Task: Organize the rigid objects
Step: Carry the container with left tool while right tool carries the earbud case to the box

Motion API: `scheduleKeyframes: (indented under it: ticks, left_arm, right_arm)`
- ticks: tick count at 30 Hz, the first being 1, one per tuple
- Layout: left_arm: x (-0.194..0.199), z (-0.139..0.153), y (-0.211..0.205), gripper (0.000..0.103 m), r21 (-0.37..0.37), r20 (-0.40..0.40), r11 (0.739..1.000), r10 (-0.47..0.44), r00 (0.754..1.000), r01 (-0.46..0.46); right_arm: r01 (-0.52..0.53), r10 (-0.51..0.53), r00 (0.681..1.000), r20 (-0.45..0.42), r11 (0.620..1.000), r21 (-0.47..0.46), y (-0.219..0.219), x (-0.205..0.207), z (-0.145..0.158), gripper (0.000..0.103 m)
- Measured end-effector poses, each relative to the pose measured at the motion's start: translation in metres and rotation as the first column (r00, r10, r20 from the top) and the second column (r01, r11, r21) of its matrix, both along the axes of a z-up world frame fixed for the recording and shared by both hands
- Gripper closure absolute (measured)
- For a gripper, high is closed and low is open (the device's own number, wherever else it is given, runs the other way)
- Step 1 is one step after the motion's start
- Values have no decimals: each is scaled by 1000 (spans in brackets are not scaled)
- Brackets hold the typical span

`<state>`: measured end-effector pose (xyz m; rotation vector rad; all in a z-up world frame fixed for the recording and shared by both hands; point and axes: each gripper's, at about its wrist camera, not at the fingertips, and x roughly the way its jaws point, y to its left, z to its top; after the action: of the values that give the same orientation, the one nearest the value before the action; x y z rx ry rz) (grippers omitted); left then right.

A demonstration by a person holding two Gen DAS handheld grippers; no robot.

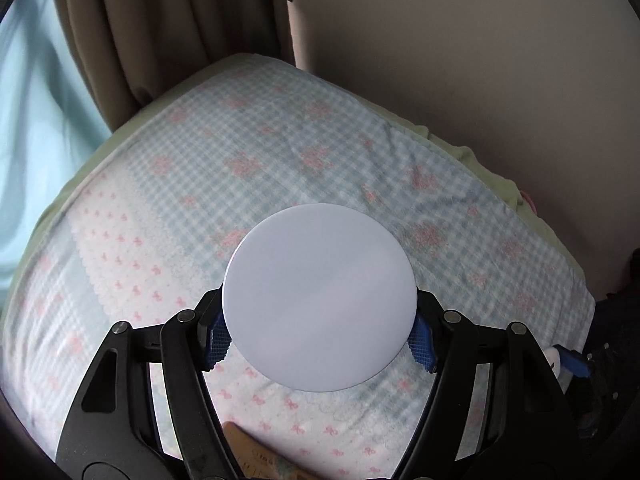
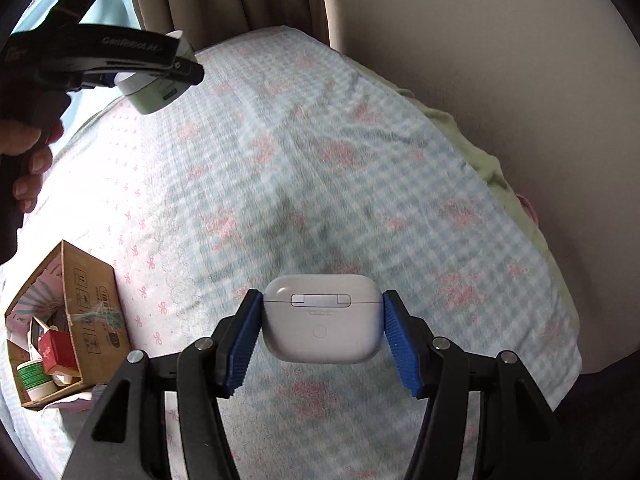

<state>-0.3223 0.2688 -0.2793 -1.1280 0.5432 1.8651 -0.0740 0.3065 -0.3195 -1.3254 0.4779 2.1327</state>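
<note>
The white earbud case (image 2: 322, 318) sits clamped between the blue pads (image 2: 242, 346) of the right gripper (image 2: 322, 340), held up over the checked bedsheet (image 2: 320, 160), hinge side facing the camera. The left gripper (image 1: 320, 334) is squeezed onto a round white-lidded jar (image 1: 319, 298); from the right wrist view that jar (image 2: 154, 92) shows a pale green body and hangs in the air too. Down at the left, a cardboard box (image 2: 92, 312) rests on the sheet with a red carton (image 2: 56, 350) and a green-striped cup (image 2: 34, 376) inside. Brown curtains (image 1: 168, 12) hang behind.
</note>
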Motion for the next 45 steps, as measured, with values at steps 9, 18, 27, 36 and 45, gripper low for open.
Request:
scheduleKeyframes:
  ticks: [9, 18, 27, 36, 45]
  left_arm:
    - [7, 66, -138, 35, 19, -4, 986, 166, 986, -166]
    - [29, 71, -291, 35, -24, 9, 936, 351, 936, -351]
    - [57, 29, -388, 35, -99, 88, 870, 490, 867, -482]
    - [64, -28, -394, 36, -143, 168, 865, 500, 850, -480]
    - [49, -77, -354, 36, -168, 198, 894, 444, 874, -416]
  right_arm:
    - [-136, 138, 989, -57, 990, 43, -31, -22, 76, 47]
    - [-316, 318, 942, -109, 948, 43, -99, -72, 123, 47]
    - [-478, 473, 875, -104, 878, -25, -170, -127, 123, 47]
    - [-563, 565, 825, -10, 820, -101, -206, -171, 76, 47]
    - [-560, 589, 807, 46, 788, -255, -212, -215, 11, 47]
